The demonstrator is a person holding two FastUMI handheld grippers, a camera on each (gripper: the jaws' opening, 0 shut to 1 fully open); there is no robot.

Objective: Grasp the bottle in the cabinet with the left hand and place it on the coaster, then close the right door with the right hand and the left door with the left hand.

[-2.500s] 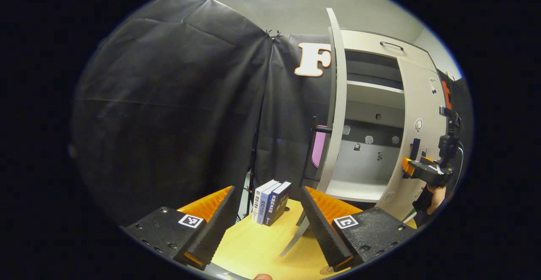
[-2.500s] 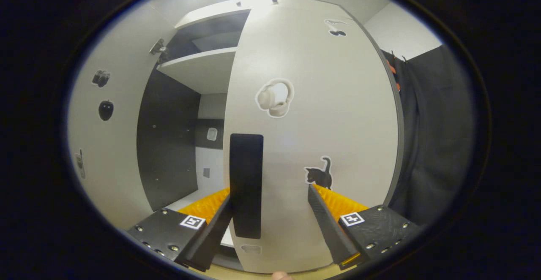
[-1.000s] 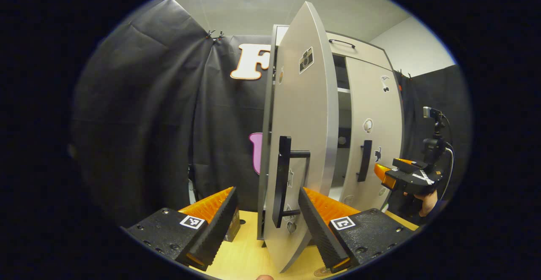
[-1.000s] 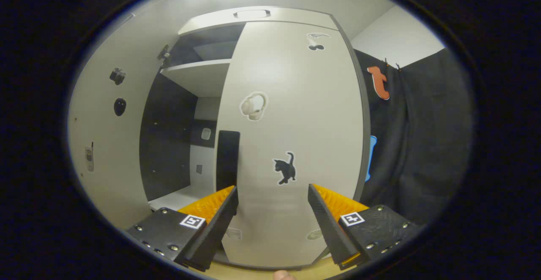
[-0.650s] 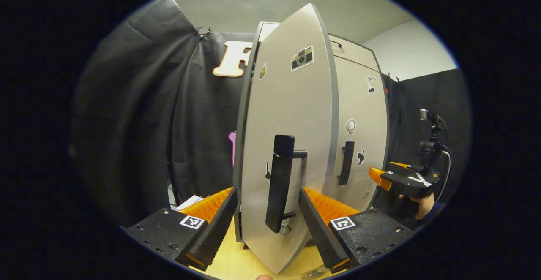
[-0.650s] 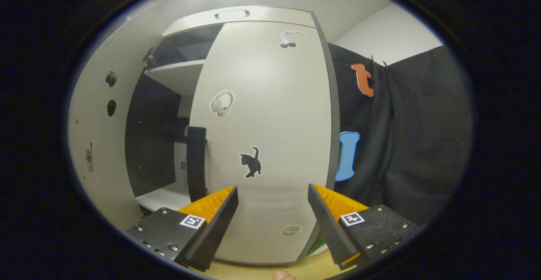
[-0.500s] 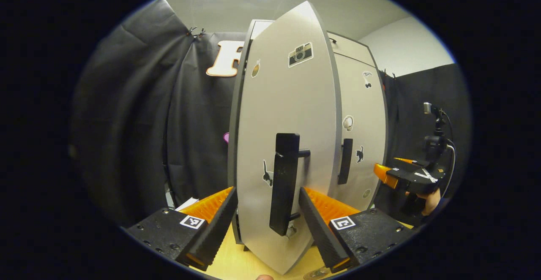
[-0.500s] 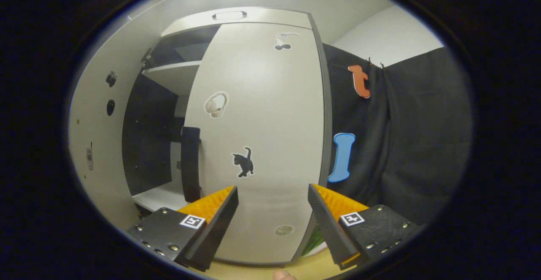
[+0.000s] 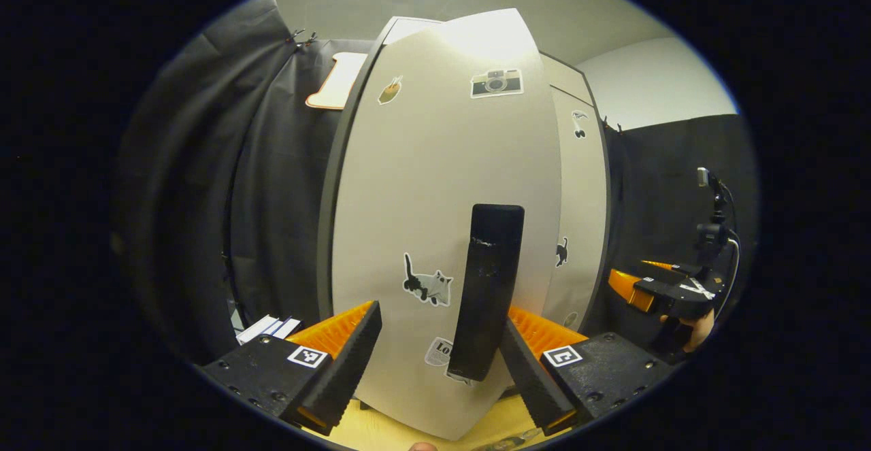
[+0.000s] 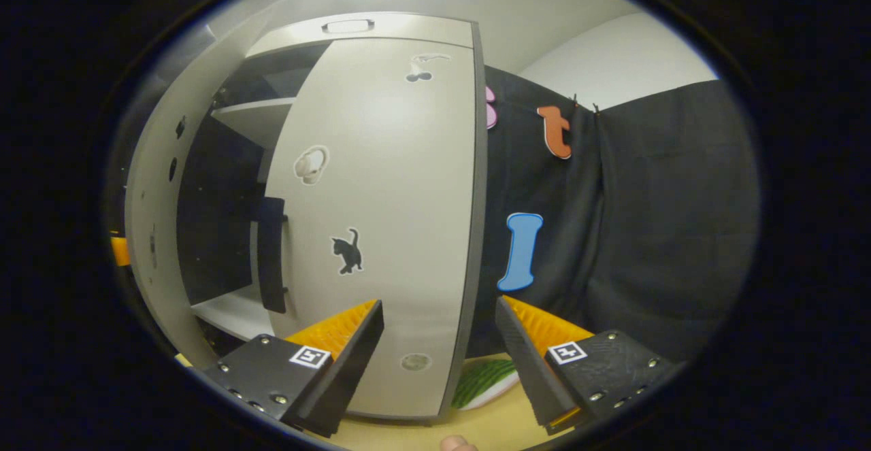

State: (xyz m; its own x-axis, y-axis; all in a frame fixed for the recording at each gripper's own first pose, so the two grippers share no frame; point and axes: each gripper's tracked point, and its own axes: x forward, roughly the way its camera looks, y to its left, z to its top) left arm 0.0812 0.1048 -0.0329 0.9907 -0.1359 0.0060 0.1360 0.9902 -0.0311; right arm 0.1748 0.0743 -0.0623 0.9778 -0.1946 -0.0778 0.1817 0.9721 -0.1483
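The cabinet's left door (image 9: 435, 186), pale with stickers, stands close in front of my left gripper (image 9: 439, 362) in the left gripper view. That gripper is open, and the door's black handle (image 9: 488, 288) hangs between its fingers, close to the right one. From the right gripper view, the left door (image 10: 146, 233) is still ajar, with the dark cabinet inside (image 10: 218, 233) showing. The right door (image 10: 381, 220) lies against the cabinet front. My right gripper (image 10: 439, 362) is open and holds nothing, a short way back from that door's lower right corner.
A hand holds the right gripper (image 9: 663, 291) at the right of the left gripper view. Books (image 9: 262, 328) lie on the yellow table (image 9: 381, 430) left of the cabinet. A green ribbed thing with a white rim (image 10: 483, 383) lies by the cabinet's right foot.
The left door has swung from edge-on to nearly shut, with my left gripper following it. The right gripper has drawn back from the right door and turned to the right.
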